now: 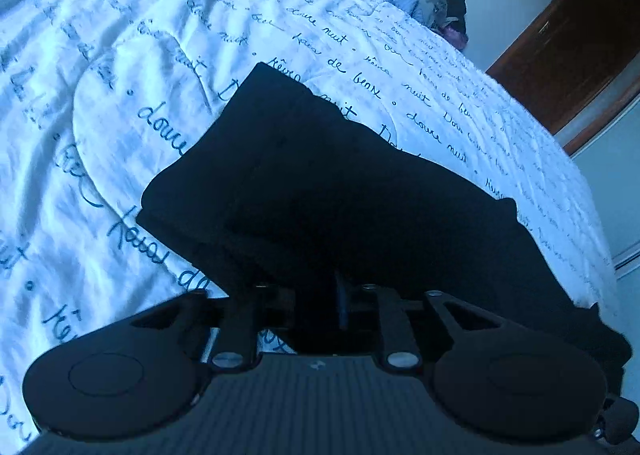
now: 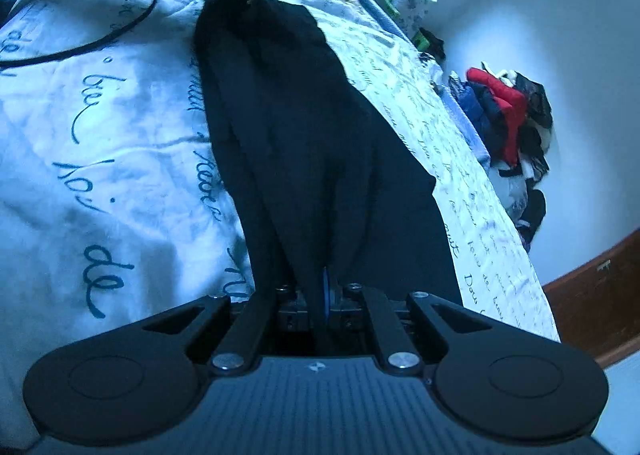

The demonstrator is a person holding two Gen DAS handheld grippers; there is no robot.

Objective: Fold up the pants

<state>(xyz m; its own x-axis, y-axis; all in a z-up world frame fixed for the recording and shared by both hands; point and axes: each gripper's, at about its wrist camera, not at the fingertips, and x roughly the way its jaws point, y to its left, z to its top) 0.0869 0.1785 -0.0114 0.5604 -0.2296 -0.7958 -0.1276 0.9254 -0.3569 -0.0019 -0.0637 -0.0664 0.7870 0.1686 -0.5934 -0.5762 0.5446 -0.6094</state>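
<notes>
The dark pants (image 2: 304,143) are being pinched by the closed right gripper (image 2: 325,291) while the left gripper (image 1: 320,295), jaws slightly parted, is being freed; smoothing is probably needed next.

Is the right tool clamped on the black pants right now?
Yes: in the right wrist view the right tool is shut on a gathered fold of the black pants, which stretch away over the bed sheet.

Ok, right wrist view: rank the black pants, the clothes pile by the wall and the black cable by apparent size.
1. black pants, largest, though nearest the camera
2. clothes pile
3. black cable, thinnest
</notes>
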